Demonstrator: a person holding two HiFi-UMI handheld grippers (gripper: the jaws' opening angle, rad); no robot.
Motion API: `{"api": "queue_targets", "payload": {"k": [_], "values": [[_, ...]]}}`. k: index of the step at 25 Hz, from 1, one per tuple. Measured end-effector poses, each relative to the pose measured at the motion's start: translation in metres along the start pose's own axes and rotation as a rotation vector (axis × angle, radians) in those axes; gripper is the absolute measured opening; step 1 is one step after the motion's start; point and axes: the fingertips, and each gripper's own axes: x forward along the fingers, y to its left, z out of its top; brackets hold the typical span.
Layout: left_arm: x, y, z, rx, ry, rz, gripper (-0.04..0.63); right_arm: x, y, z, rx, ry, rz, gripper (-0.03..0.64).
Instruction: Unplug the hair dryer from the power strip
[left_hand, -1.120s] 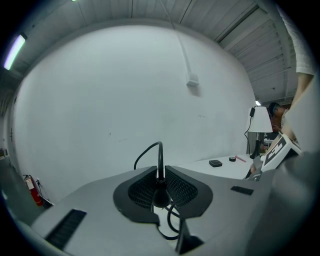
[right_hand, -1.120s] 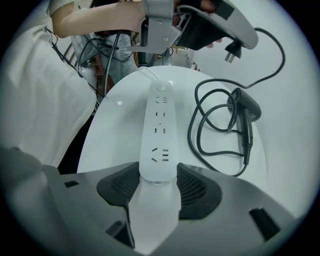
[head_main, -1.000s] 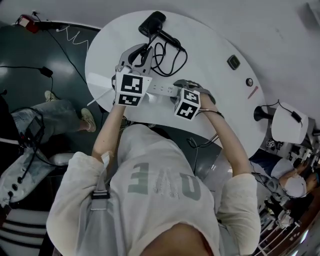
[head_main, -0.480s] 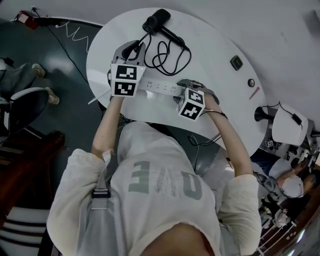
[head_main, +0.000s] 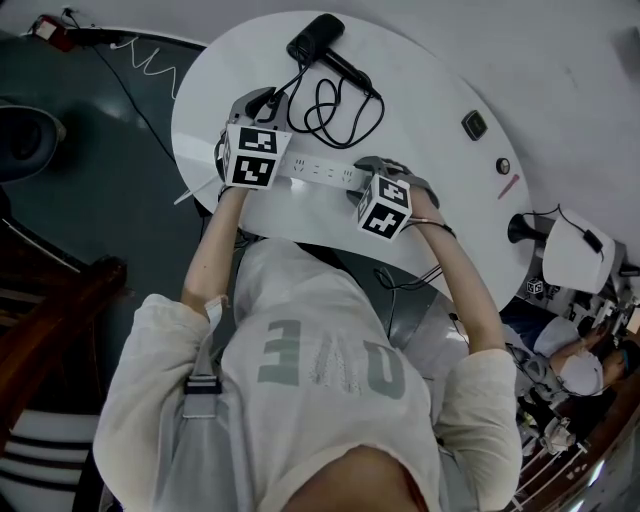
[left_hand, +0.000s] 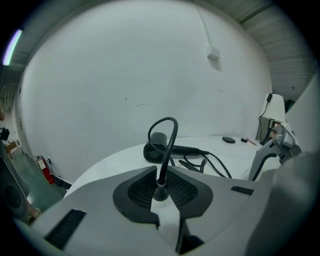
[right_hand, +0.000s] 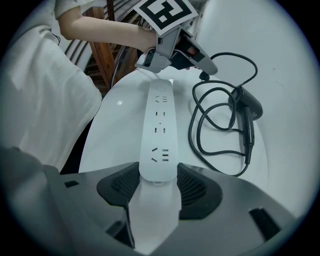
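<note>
My left gripper (left_hand: 161, 186) tilts gently downward at the end of the power strip (right_hand: 159, 125) farthest from my right gripper, with the forearm stretched out from the torso. Its jaws are nearly together, pinched on the black plug (left_hand: 160, 194) of the hair dryer (head_main: 312, 38). The cord (left_hand: 172, 131) arches up out of the pads.

My right gripper (right_hand: 159, 181) points steeply down on the strip's other end. Its jaws are spread wide and pressed against both long sides of the strip.

The left pads cover the plug's prongs, so I cannot tell whether they sit in a socket. In the right gripper view the plug looks just off the strip's end, on the dryer's side. In the head view both sets of jaws are tucked under the marker cubes.

The strip lies along the edge of the table (head_main: 430, 80) nearest the torso, with little margin there. Beyond the strip the tabletop is open up to the looped cord and the dryer, which is well apart from the strip.
</note>
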Motion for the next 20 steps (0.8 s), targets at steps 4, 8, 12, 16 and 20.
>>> {"api": "queue_targets", "payload": {"k": [4,8,12,16,20], "values": [[-0.001,0.003,-0.008,-0.055,0.009,0.004,0.063,0.0,0.0,0.001,0.003,-0.008,-0.002,0.244],[0.001,0.003,-0.012,-0.065,0.009,0.007,0.066,-0.001,-0.001,0.002,0.004,-0.014,-0.007,0.244],[-0.001,0.004,-0.013,-0.074,0.003,0.016,0.066,0.0,0.0,0.001,0.004,-0.014,-0.009,0.244],[-0.001,0.002,-0.014,-0.074,0.005,0.01,0.066,-0.001,0.001,0.002,0.01,-0.014,-0.007,0.244],[-0.001,0.004,-0.01,-0.078,-0.015,0.018,0.069,-0.001,0.0,0.002,0.007,-0.012,-0.004,0.244]]}}
